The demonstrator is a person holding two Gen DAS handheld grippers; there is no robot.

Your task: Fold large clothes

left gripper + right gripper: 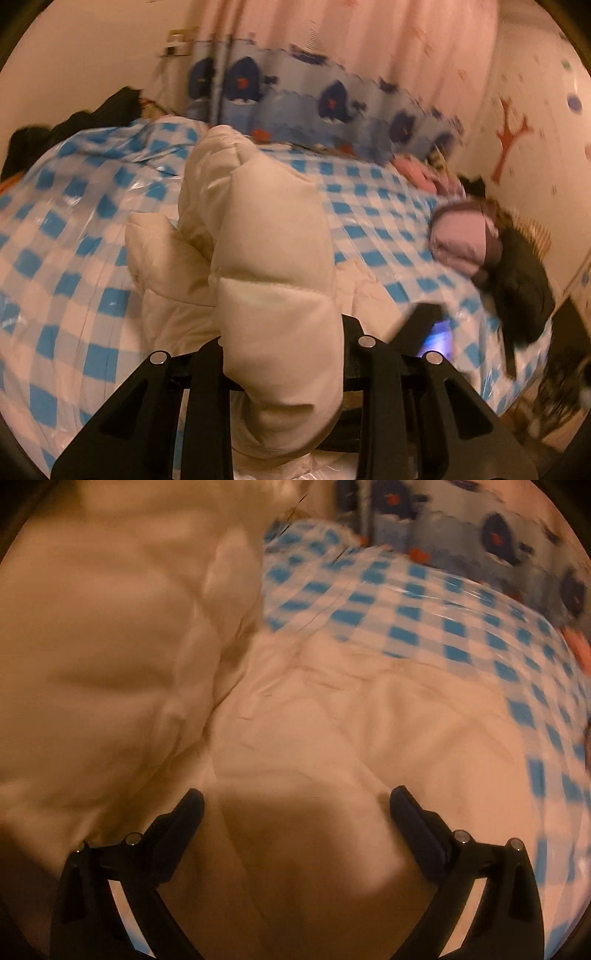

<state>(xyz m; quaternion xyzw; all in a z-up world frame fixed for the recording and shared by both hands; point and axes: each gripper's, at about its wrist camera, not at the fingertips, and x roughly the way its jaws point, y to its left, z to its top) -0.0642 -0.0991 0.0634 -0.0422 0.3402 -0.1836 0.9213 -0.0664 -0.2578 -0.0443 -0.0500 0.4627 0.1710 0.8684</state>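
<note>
The cream puffer jacket (258,236) lies on the blue-checked bed cover (74,229), one padded section pinched in the closed left gripper (284,354) to lift it for folding, while the right gripper (295,805) hovers wide open and empty above the body.

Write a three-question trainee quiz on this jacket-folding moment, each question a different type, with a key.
1. True or false: the left gripper is shut on a padded part of the cream puffer jacket.
2. Multiple choice: the right gripper is
A. shut on the jacket
B. open above the jacket
C. shut on the checked bed cover
3. Fill in the blank: the bed cover under the jacket is checked in white and ____.

Key: 1 true; 2 B; 3 blue.
</note>
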